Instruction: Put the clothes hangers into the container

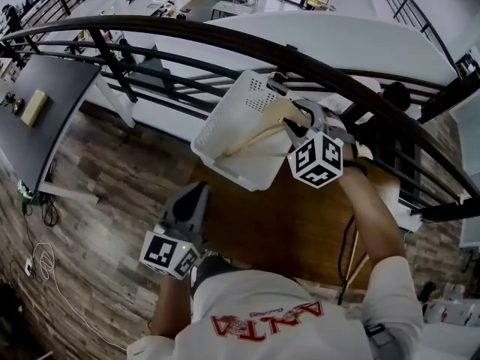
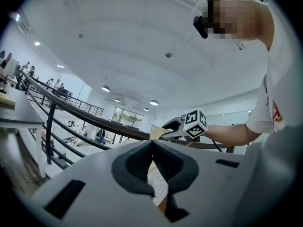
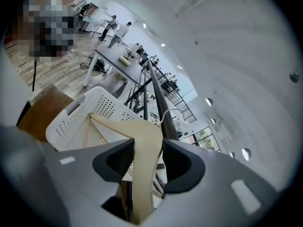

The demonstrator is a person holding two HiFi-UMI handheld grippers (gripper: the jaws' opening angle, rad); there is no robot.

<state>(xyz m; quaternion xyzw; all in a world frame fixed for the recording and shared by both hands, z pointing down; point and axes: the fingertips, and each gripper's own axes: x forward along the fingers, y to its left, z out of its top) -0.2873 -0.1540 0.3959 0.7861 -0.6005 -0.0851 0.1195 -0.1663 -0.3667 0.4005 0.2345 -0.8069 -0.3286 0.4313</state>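
A white perforated basket [image 1: 225, 137] rests tilted at the far end of the brown table [image 1: 285, 223]. My right gripper [image 1: 289, 118] is shut on a pale wooden clothes hanger [image 1: 259, 137] and holds it over the basket's open top, with the hanger's lower bars inside. In the right gripper view the hanger's broad shoulder [image 3: 144, 174] fills the gap of the gripper [image 3: 147, 145], its metal hook [image 3: 173, 112] pointing past the basket [image 3: 71, 119]. My left gripper [image 1: 196, 190] hangs low at the table's near left. Its jaws [image 2: 151, 145] are shut and empty.
A black curved railing [image 1: 225, 40] runs just behind the basket. A dark cable [image 1: 346, 246] and a pale wooden strip [image 1: 354, 270] lie on the table's right side. A dark desk [image 1: 37, 111] stands on the wood floor far left.
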